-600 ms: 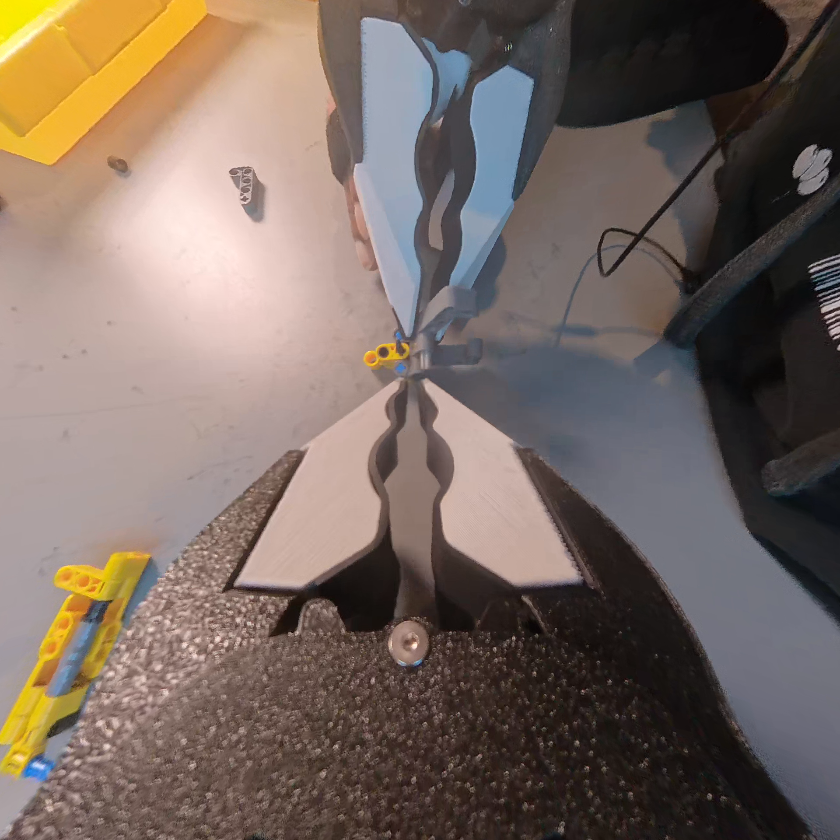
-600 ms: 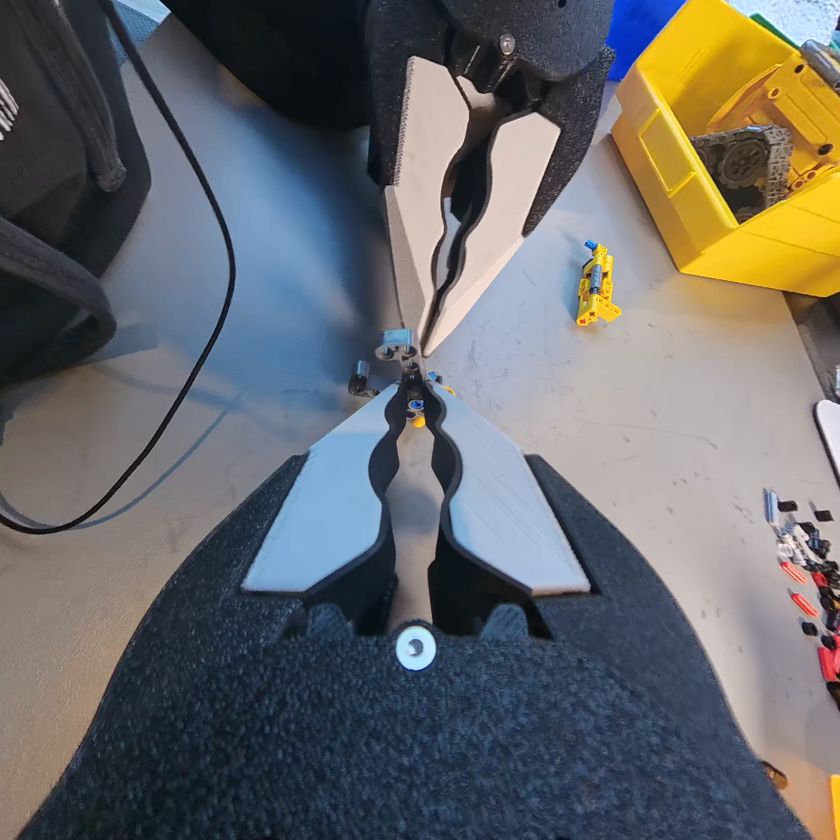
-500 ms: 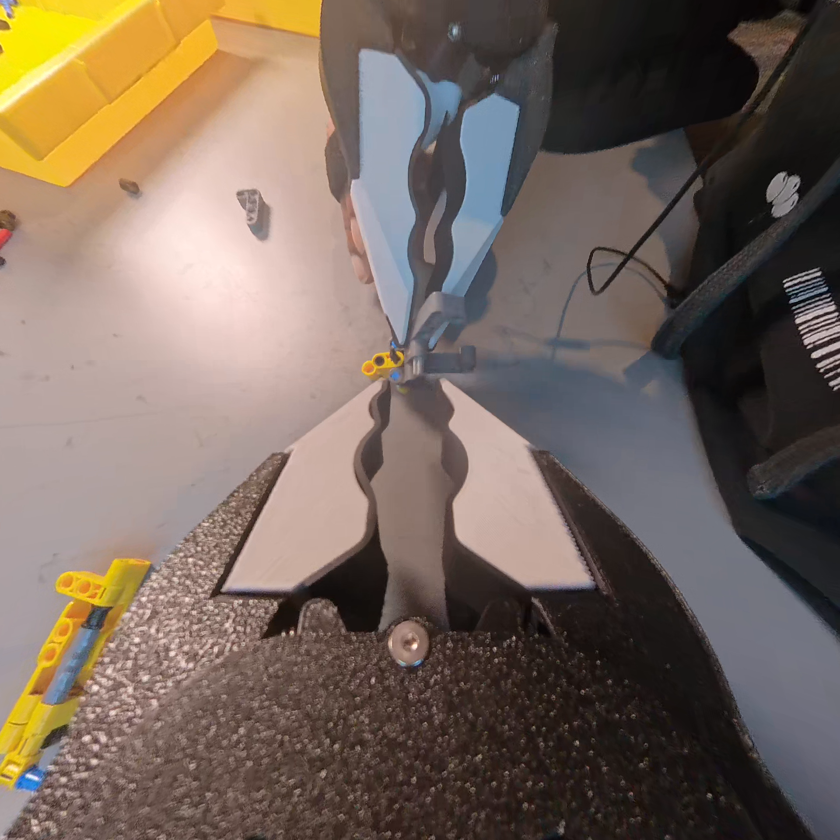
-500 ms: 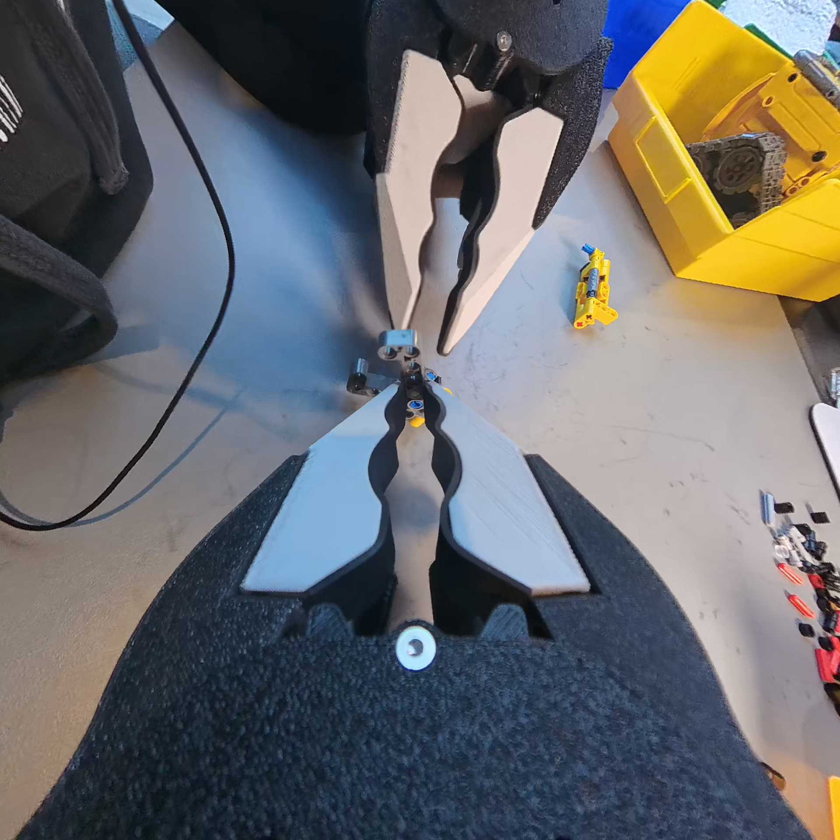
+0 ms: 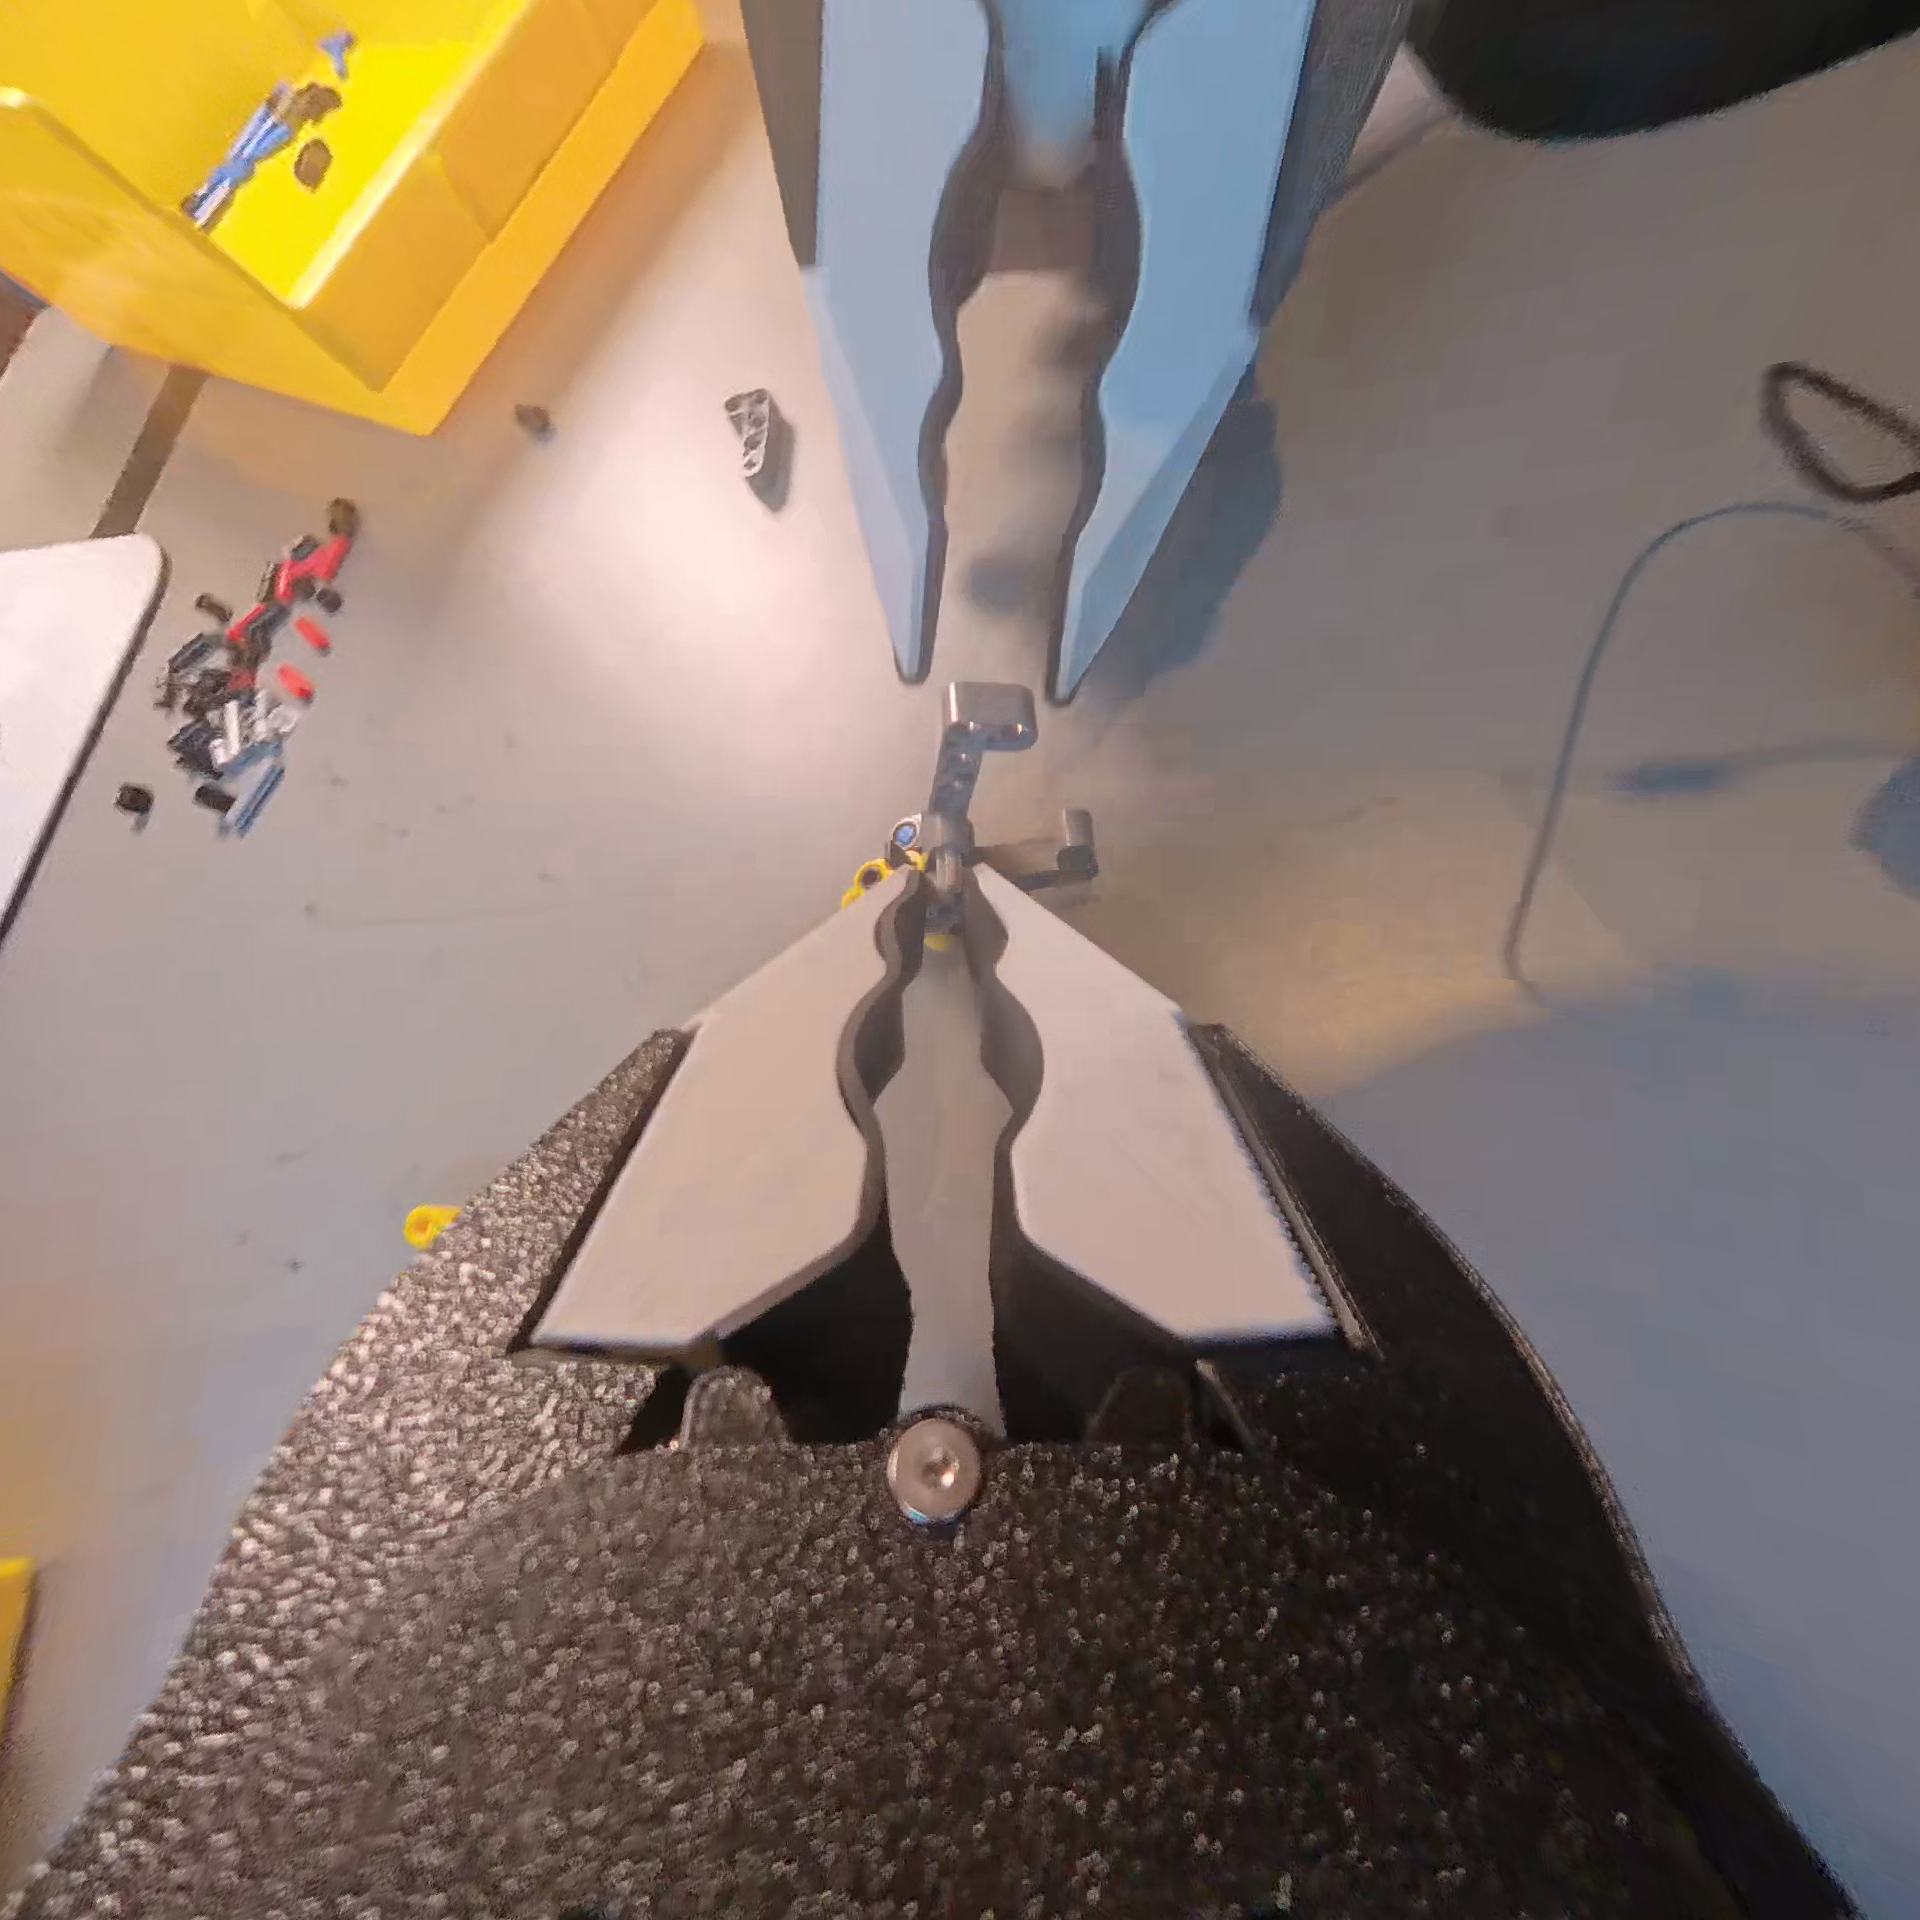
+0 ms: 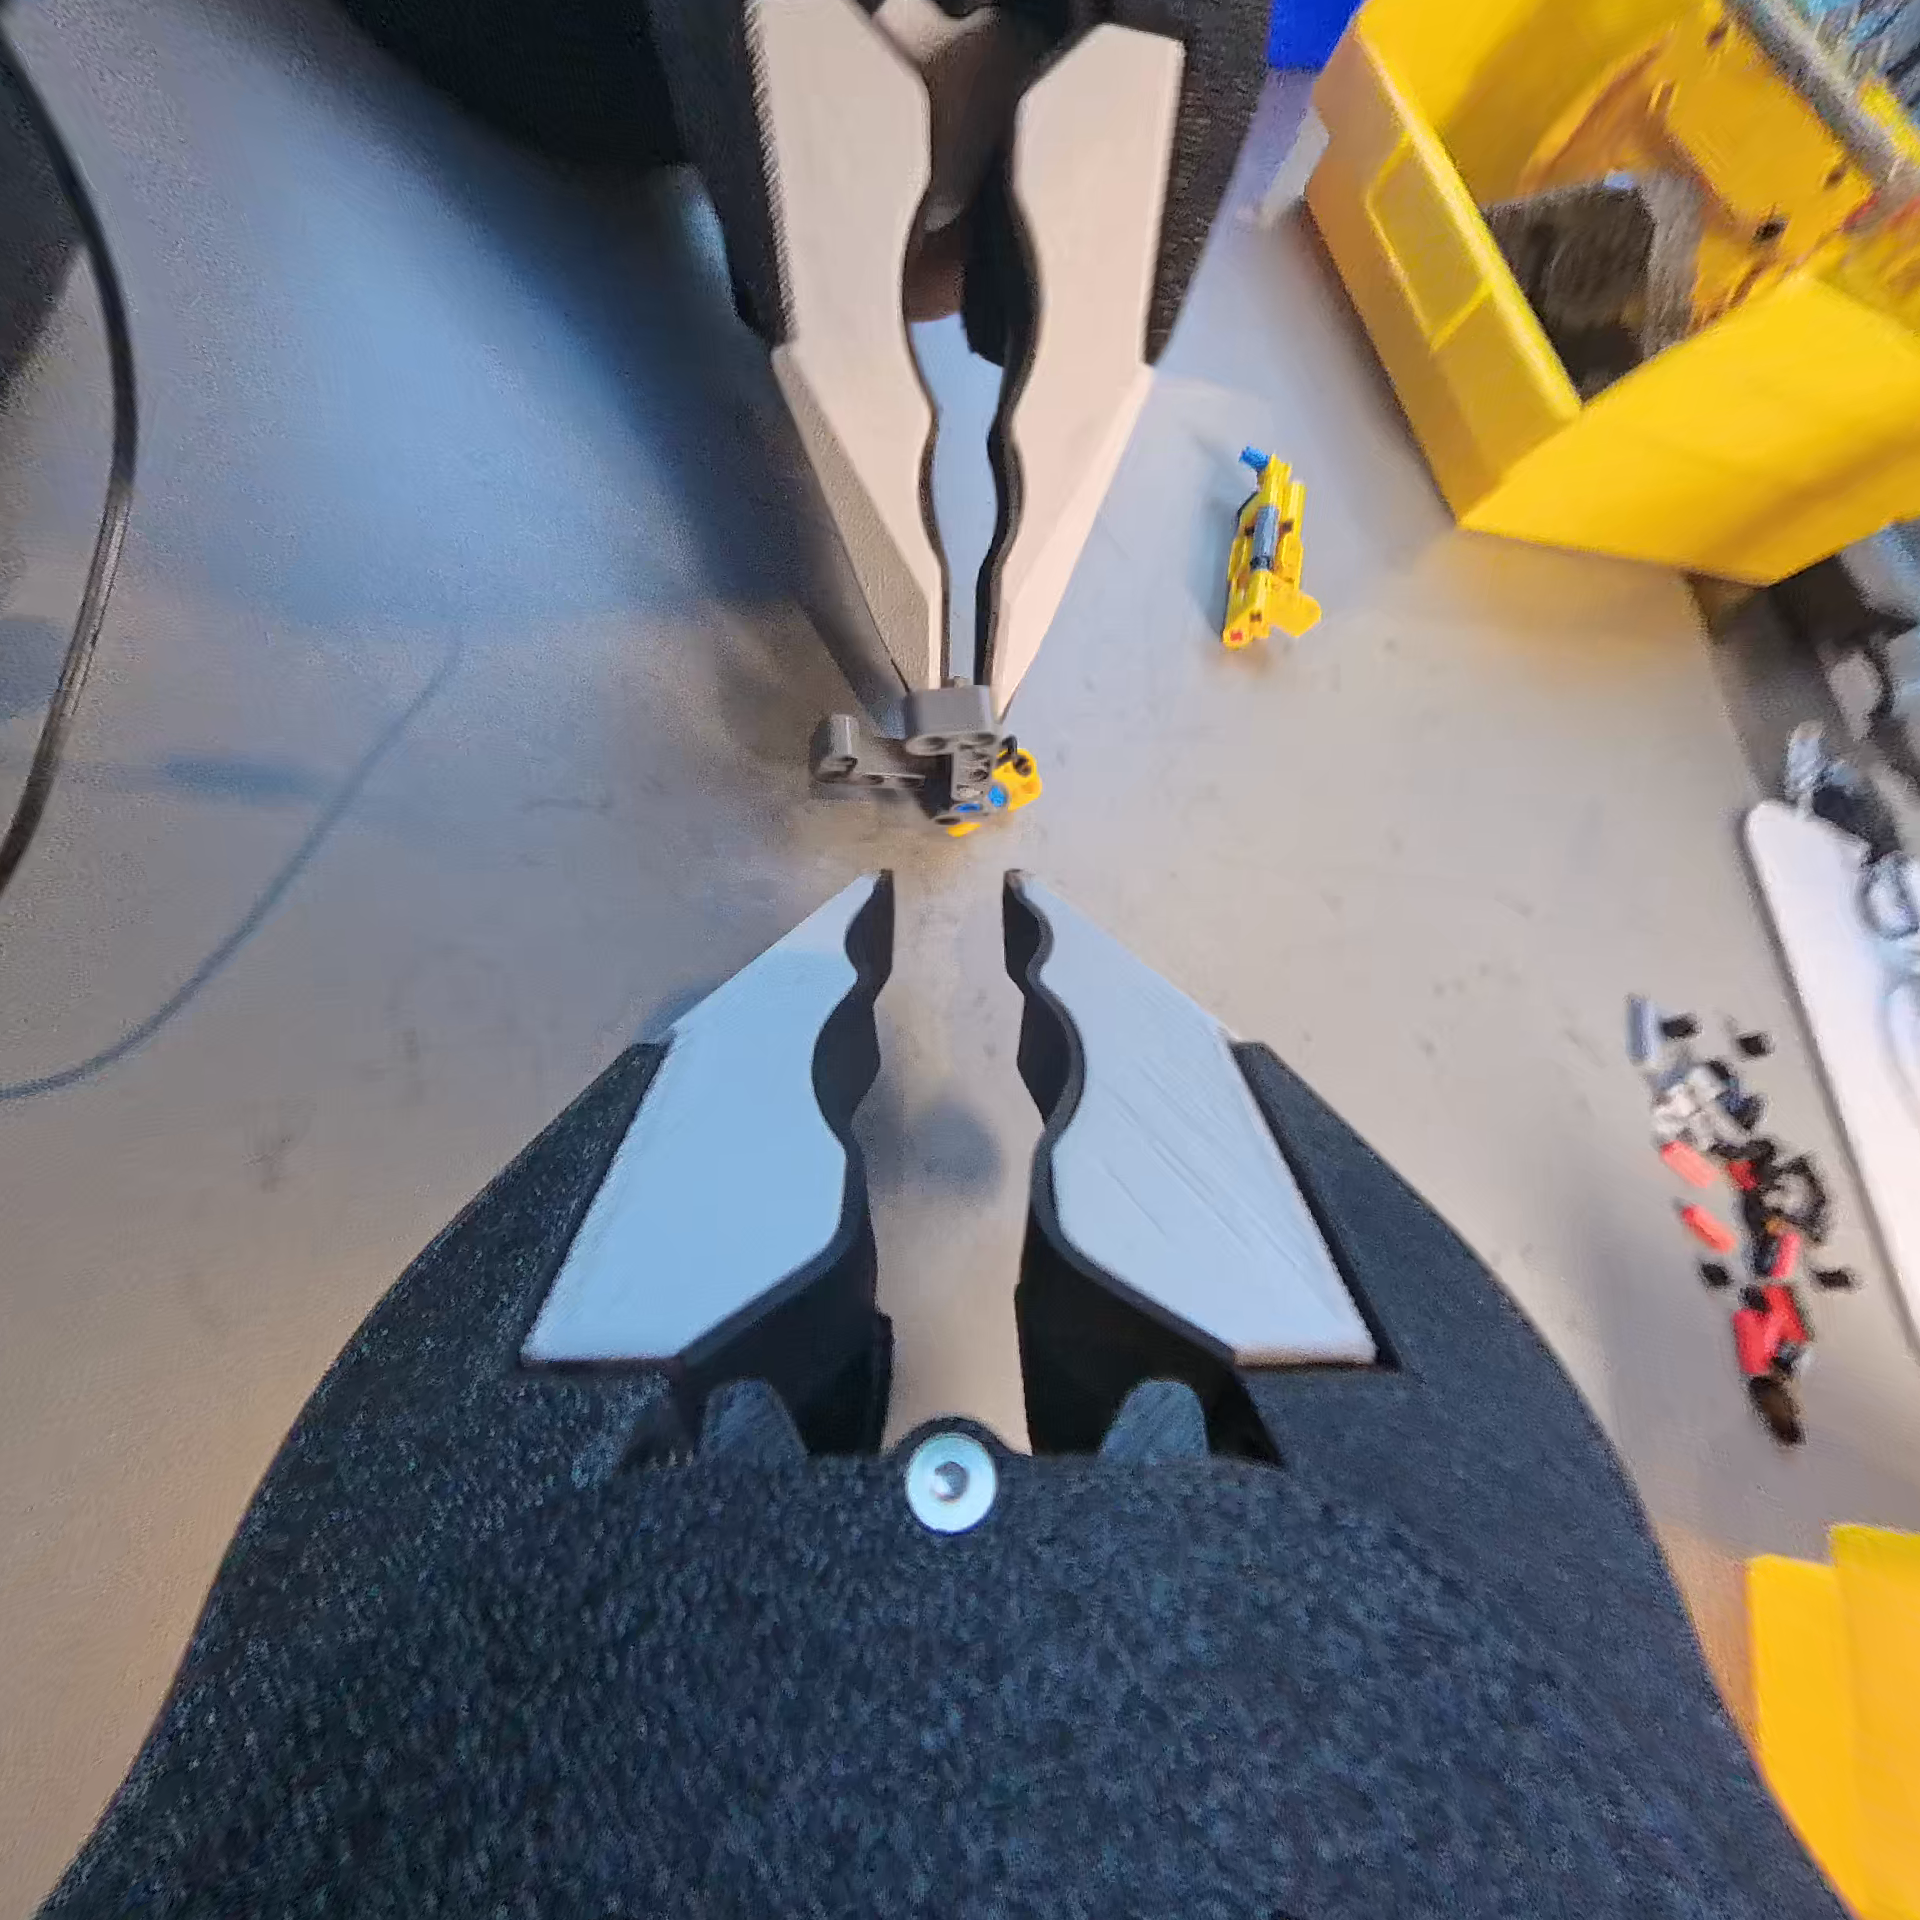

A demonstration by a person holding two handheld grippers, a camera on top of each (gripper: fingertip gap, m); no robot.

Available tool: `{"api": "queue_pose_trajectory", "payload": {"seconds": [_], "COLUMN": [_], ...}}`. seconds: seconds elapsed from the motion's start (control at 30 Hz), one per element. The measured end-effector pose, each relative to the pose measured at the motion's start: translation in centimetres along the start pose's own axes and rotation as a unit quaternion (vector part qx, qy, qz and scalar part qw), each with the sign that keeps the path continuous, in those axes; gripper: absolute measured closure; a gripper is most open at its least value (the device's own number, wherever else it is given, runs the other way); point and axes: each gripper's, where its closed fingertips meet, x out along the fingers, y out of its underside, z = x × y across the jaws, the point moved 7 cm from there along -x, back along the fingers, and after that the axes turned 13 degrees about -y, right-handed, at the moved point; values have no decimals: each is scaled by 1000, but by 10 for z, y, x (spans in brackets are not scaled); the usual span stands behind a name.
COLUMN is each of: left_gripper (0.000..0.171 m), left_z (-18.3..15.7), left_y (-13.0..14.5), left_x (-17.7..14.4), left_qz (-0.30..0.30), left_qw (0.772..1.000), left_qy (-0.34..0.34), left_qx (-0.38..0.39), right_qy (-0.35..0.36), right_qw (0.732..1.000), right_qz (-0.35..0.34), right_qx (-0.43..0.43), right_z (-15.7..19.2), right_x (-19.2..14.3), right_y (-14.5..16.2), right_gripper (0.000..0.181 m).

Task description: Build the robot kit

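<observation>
- Our left gripper point(image 5: 940, 894) has its jaws clamped on the small grey-and-yellow brick assembly point(image 6: 940, 764), held above the surface point(image 6: 1351, 883).
- Our right gripper point(image 6: 945, 883) faces it just beside, jaws apart, holding nothing.

your right claw point(image 6: 945, 878) stands parted just short of the small grey-and-yellow brick assembly point(image 6: 940, 769), which the left claw point(image 5: 940, 894) pinches from the far side, so that line is blocked. to your right the surface point(image 6: 1403, 831) lies bare between a yellow brick piece point(image 6: 1262, 551) and a scatter of small red and black parts point(image 6: 1745, 1216); the yellow bin point(image 6: 1621, 312) walls off the far right corner. to your left, a black cable point(image 6: 94, 540) curves along the edge.
</observation>
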Motion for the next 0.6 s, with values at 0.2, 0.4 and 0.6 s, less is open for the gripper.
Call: {"api": "queue_pose_trajectory", "payload": {"seconds": [0.2,0.4,0.6], "left_gripper": [164,155,139], "left_z": [-7,-14,-5], "left_y": [-4,-1,4], "left_x": [8,-10,-5], "left_qz": [36,14,2], "left_qw": [998,996,991], "left_qy": [-55,88,125], "left_qx": [20,4,-39], "right_qy": [-22,-40,-98], "right_qw": [977,989,994], "right_qz": [-42,17,41], "right_qx": [206,142,-36], "right_z": [-7,1,-9], "right_x": [-6,1,-12], "right_y": [-21,-23,-13], "right_gripper": [151,170,173]}}
